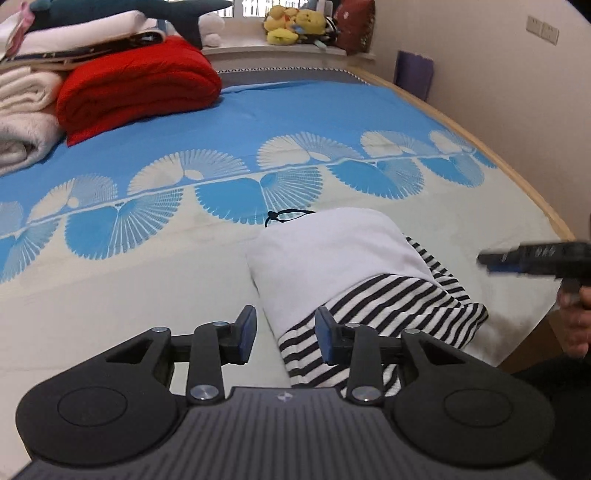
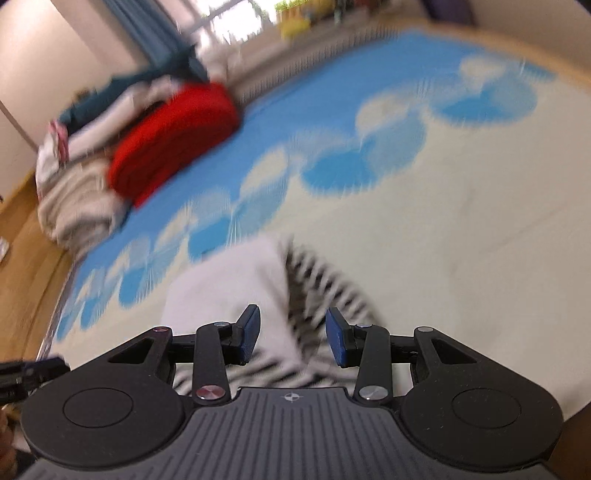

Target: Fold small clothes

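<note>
A small garment lies folded on the bed, its white part (image 1: 332, 251) on top and its black-and-white striped part (image 1: 406, 302) spilling out to the right and toward me. A thin black cord (image 1: 288, 216) sticks out at its far edge. My left gripper (image 1: 286, 334) hovers open over the near left corner, with the garment's edge showing between the pads but not pinched. The right wrist view is blurred. It shows my right gripper (image 2: 293, 336) open above the same garment (image 2: 236, 273), holding nothing. The right gripper (image 1: 532, 258) also shows as a blur at the right.
The bed sheet (image 1: 147, 266) is cream near me and blue with fan patterns farther off. A red folded blanket (image 1: 136, 88) and white blankets (image 1: 22, 110) are stacked at the far left. Plush toys (image 1: 295, 24) sit on the sill. The wooden bed edge (image 1: 517, 177) runs along the right wall.
</note>
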The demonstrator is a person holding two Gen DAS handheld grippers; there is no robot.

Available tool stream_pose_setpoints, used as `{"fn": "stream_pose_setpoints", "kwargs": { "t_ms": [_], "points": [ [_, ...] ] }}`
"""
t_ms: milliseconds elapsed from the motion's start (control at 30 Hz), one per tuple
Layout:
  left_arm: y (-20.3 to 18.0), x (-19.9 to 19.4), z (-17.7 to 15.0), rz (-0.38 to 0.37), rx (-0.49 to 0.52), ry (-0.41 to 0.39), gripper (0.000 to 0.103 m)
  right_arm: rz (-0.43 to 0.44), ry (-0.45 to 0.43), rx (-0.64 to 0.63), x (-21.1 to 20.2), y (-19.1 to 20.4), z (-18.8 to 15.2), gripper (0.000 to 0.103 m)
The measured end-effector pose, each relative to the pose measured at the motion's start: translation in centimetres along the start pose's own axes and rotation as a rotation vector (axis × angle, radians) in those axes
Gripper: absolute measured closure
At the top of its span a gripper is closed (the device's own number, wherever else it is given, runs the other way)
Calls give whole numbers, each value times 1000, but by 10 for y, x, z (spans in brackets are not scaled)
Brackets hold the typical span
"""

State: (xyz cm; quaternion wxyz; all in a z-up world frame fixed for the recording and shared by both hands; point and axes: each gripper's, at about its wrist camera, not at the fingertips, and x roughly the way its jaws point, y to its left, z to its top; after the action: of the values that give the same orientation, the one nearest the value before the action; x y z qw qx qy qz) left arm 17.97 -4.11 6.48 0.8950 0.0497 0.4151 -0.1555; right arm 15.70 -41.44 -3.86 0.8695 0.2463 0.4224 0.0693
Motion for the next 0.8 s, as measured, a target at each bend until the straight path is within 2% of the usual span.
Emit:
{"fn": "stream_pose_setpoints", "kwargs": {
  "t_ms": [100, 133, 200, 233, 300, 400, 467, 500, 533, 567, 600, 700, 733, 800],
  "points": [
    [10, 16, -20, -54, -44, -5, 63, -37, 71, 2, 20, 5, -4, 60],
    [14, 27, -28, -72, -77, 1, 63, -49, 88, 8, 26, 6, -5, 57],
    [21, 44, -35, -100, -186, 72, 63, -60, 118, 27, 36, 5, -7, 54],
    [20, 48, -37, -141, -209, 60, 62, -61, 135, 38, 42, 5, -9, 54],
    [9, 52, -34, -173, -178, 61, 61, -59, 167, 50, 53, 6, -10, 53],
    [-7, 56, -34, -212, -113, 65, 45, -42, 214, 50, 70, 10, -10, 51],
    [-12, 64, -37, -218, -94, 88, 44, -16, 233, 59, 77, 13, -10, 49],
    [-13, 69, -39, -211, -88, 98, 44, -6, 232, 56, 77, 15, -10, 53],
    [-12, 71, -41, -206, -90, 104, 44, 12, 221, 46, 74, 16, -10, 76],
    [-11, 76, -43, -209, -99, 109, 43, 47, 202, 45, 68, 17, -9, 94],
    [-10, 78, -44, -212, -107, 114, 40, 82, 157, 59, 57, 17, -6, 97],
    [-10, 88, -47, -211, -125, 152, 33, 253, -21, 140, 10, 5, 2, 97],
    [-11, 90, -47, -222, -125, 156, 32, 271, -48, 148, -2, 0, 2, 98],
    [-14, 95, -49, -236, -112, 176, 30, 196, -13, 133, -10, -9, -1, 98]
  ]
}}
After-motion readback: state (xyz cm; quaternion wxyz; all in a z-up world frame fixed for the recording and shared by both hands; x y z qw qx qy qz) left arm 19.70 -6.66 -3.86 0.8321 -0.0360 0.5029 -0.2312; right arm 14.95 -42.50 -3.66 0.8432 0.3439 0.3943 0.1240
